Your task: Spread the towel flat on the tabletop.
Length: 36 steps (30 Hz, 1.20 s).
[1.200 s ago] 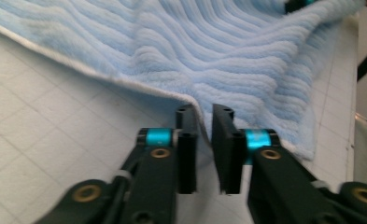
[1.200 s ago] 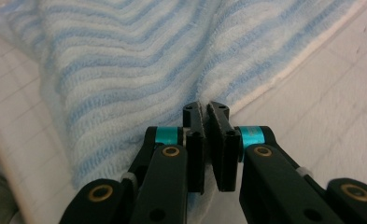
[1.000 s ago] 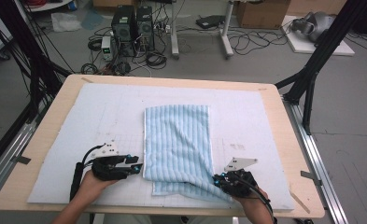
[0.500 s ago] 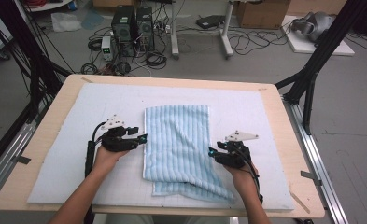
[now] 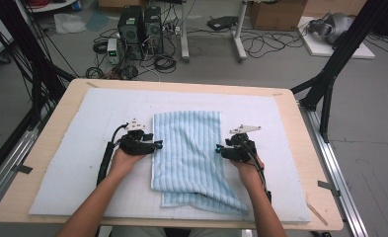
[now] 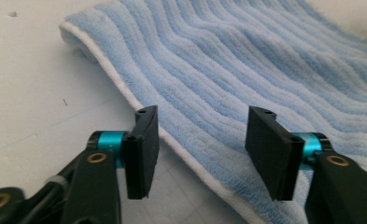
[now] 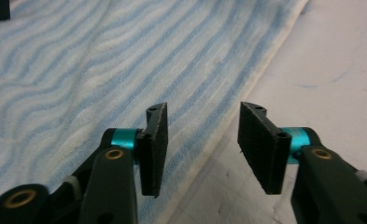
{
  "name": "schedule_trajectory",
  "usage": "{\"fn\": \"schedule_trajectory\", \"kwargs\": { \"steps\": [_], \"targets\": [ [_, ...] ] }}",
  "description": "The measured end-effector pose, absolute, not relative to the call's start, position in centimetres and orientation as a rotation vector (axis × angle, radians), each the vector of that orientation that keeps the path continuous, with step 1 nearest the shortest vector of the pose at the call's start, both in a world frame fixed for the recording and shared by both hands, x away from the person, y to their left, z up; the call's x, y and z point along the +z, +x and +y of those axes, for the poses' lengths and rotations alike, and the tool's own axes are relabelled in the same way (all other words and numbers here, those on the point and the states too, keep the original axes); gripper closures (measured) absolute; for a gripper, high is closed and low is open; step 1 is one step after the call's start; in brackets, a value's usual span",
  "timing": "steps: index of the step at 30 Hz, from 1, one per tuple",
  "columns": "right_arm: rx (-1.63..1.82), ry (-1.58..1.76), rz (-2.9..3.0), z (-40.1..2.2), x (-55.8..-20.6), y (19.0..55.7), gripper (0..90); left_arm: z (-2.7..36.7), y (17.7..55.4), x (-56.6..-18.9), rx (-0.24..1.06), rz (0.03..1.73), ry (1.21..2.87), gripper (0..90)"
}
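Two open tools [image 5: 154, 146] [image 5: 220, 149] flanking unlabelled blue striped towel [image 5: 189, 148].

I see the folded light-blue striped terry towel [image 5: 191, 153] on the white foam mat [image 5: 68, 148], my left gripper [image 5: 154, 146] and right gripper [image 5: 220, 150] flanking its long edges, jaws parted.

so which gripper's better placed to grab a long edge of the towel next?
Left, narrowly. The left gripper has open jaws straddling the white hem of the towel. The right gripper is open too, but the hem lies just left of its gap.
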State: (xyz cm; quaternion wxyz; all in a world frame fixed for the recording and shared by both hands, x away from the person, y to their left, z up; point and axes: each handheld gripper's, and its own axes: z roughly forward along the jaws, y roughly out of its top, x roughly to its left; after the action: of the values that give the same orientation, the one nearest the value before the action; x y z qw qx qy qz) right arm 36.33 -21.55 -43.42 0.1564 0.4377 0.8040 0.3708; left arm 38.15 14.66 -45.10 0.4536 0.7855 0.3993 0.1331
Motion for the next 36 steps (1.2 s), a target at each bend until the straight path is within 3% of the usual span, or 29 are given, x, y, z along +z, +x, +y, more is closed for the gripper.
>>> {"fn": "schedule_trajectory", "kwargs": {
  "steps": [2,4,7,15,22,33,34,35,36],
  "targets": [
    [1.032,1.233,2.338,-21.1,-44.0,36.6,66.0,14.3,38.0,-45.1,0.321,0.949,1.979,60.9],
    [1.009,1.207,2.363,-20.9,-44.2,36.7,77.7,13.9,37.7,-45.1,0.339,0.899,2.035,80.2],
    [0.992,1.171,2.413,-21.0,-43.9,36.2,86.0,13.9,37.5,-45.0,0.301,0.912,2.039,88.2],
    [0.970,1.128,2.480,-22.1,-43.2,34.2,86.4,14.1,35.9,-44.0,0.125,0.870,2.111,88.4],
    [1.028,1.147,2.513,-24.4,-43.3,31.5,86.3,15.1,33.9,-44.2,0.051,0.853,2.054,88.3],
    [1.034,1.119,2.586,-24.7,-43.4,29.0,86.1,15.7,32.1,-44.3,-0.056,0.788,2.072,87.4],
    [1.025,1.120,2.588,-24.7,-43.2,28.8,85.6,15.9,32.2,-44.2,-0.043,0.786,2.066,85.0],
    [1.026,1.115,2.572,-24.6,-43.0,29.0,80.7,16.0,32.4,-44.1,-0.015,0.801,2.056,59.3],
    [1.031,1.116,2.560,-24.6,-42.9,29.1,76.8,16.2,32.7,-43.9,0.015,0.826,2.040,52.8]
  ]
}}
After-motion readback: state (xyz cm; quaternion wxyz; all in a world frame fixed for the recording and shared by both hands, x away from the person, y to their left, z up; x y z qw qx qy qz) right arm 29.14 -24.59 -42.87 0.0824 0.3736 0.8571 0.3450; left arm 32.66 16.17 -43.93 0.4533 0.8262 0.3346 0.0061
